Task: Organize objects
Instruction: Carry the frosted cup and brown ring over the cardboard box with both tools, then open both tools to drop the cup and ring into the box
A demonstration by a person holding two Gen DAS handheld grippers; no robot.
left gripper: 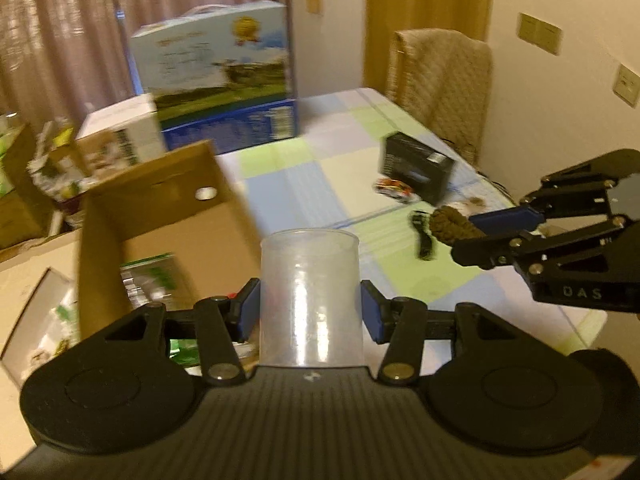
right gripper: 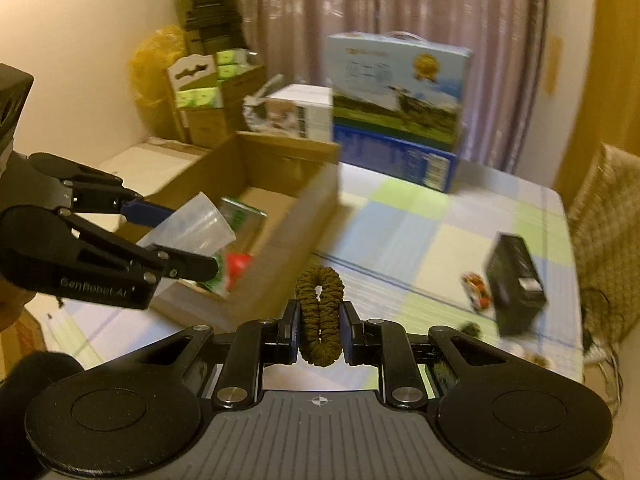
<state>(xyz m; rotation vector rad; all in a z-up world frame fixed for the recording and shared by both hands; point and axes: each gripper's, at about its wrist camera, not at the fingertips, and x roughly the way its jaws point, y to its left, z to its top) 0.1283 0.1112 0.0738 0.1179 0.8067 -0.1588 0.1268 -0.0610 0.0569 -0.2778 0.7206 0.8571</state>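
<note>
Now the left gripper [left gripper: 310, 312] holds a clear cup [left gripper: 310, 296], and the right gripper [right gripper: 319, 326] squeezes a brown scrunchie [right gripper: 320, 312], both near the box [right gripper: 280, 216].

Both wrist views look steeply down, close over the table [left gripper: 360, 128], sharing the cardboard box [right gripper: 280, 184].

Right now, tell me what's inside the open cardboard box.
Inside the cardboard box, a green-and-silver packet lies on the bottom beside something red. The left gripper and its clear plastic cup cover the near corner; the rest is blurred.
</note>
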